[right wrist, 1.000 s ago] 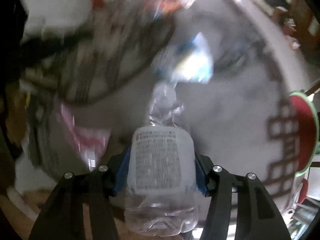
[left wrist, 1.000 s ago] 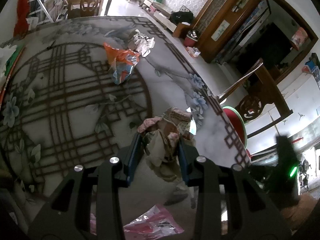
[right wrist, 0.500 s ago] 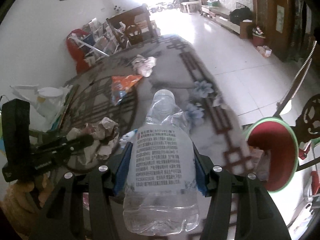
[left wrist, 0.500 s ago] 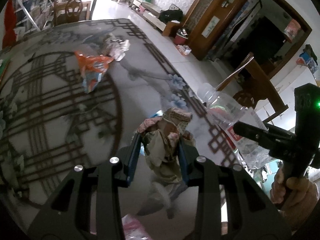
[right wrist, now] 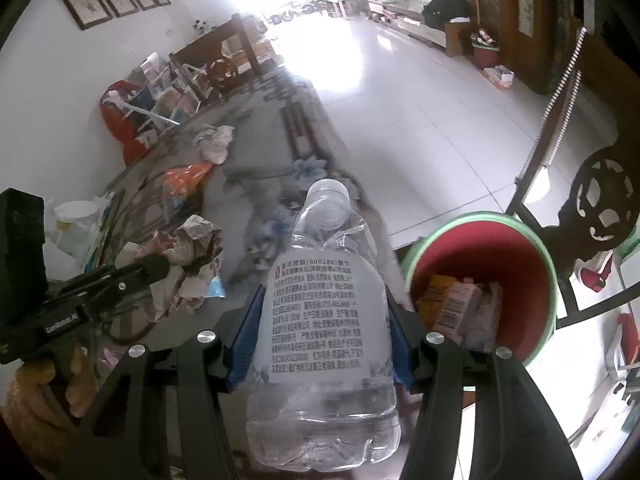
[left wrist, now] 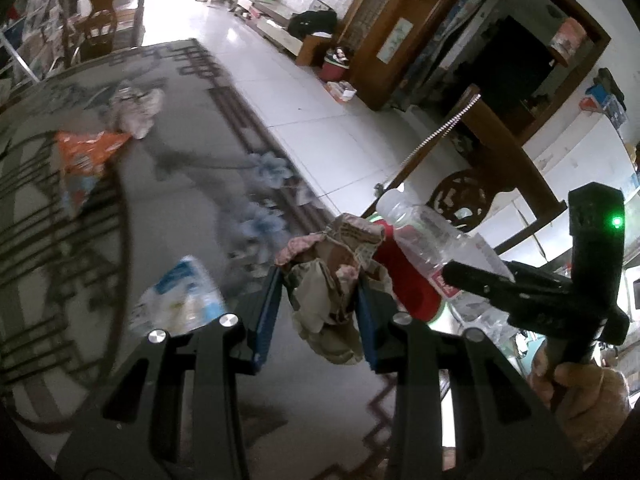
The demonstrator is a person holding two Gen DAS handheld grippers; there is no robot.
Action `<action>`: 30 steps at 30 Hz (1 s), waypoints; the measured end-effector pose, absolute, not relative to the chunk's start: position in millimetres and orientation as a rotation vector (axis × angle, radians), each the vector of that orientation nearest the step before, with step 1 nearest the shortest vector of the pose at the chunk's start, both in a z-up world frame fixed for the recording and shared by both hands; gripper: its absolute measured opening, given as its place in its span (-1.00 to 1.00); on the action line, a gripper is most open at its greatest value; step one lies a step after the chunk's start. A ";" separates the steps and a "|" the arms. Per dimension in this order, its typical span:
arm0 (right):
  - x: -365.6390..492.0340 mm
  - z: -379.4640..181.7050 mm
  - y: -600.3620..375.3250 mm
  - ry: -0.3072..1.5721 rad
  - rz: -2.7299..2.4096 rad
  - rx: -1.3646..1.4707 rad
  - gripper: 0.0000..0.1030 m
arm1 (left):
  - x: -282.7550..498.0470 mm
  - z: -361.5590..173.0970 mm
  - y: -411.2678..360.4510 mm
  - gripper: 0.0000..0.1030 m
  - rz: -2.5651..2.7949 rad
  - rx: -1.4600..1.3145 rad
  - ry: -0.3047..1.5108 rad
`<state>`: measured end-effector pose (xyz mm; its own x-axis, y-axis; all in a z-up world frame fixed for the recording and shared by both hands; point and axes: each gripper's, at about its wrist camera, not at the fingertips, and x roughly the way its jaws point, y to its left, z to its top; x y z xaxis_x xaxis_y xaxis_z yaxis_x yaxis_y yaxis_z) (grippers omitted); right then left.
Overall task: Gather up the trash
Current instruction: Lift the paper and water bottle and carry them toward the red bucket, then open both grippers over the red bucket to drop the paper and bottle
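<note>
My left gripper [left wrist: 318, 316] is shut on a crumpled wad of paper [left wrist: 332, 280], held above the patterned table near its right edge. The wad [right wrist: 188, 264] and the left gripper [right wrist: 156, 268] also show at the left of the right wrist view. My right gripper [right wrist: 320, 344] is shut on a clear plastic bottle [right wrist: 324, 308] with a white label, cap pointing away. In the left wrist view that bottle [left wrist: 420, 236] sits to the right of the wad. A red bin with a green rim [right wrist: 484, 280] stands just off the table edge, holding some wrappers.
On the table [left wrist: 180, 200] lie an orange snack bag [left wrist: 86, 156], a crumpled white wrapper [left wrist: 136, 108] and a blue-white packet [left wrist: 180, 300]. A dark carved wooden chair [right wrist: 600, 208] stands behind the bin. White tiled floor stretches beyond. A person's hand [left wrist: 580, 396] holds the right gripper.
Both grippers have travelled toward the table's right edge, each still holding its trash. The red bin now shows fully in the right wrist view, and the blue-white packet has come into the left wrist view.
</note>
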<state>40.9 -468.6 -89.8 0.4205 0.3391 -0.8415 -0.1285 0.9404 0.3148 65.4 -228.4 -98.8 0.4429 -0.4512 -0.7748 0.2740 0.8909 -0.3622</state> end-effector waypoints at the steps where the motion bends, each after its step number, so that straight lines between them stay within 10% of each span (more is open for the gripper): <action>1: 41.3 -89.9 -476.1 1.099 0.292 0.220 0.04 | 66.6 -98.5 -235.3 -0.36 -0.458 -0.191 1.017; 26: 42.5 -104.1 -640.2 1.082 0.109 0.376 0.04 | 103.1 -123.3 -419.2 -0.35 -0.643 -0.108 1.107; 30: 44.1 -106.2 -656.3 1.073 0.099 0.429 0.39 | 104.3 -124.7 -427.1 0.26 -0.638 -0.109 1.100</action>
<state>44.1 -656.3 -106.2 0.4819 0.2837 -0.8290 0.1269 0.9136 0.3864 104.3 -427.1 -124.7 0.2953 -0.5304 -0.7947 0.4257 0.8177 -0.3875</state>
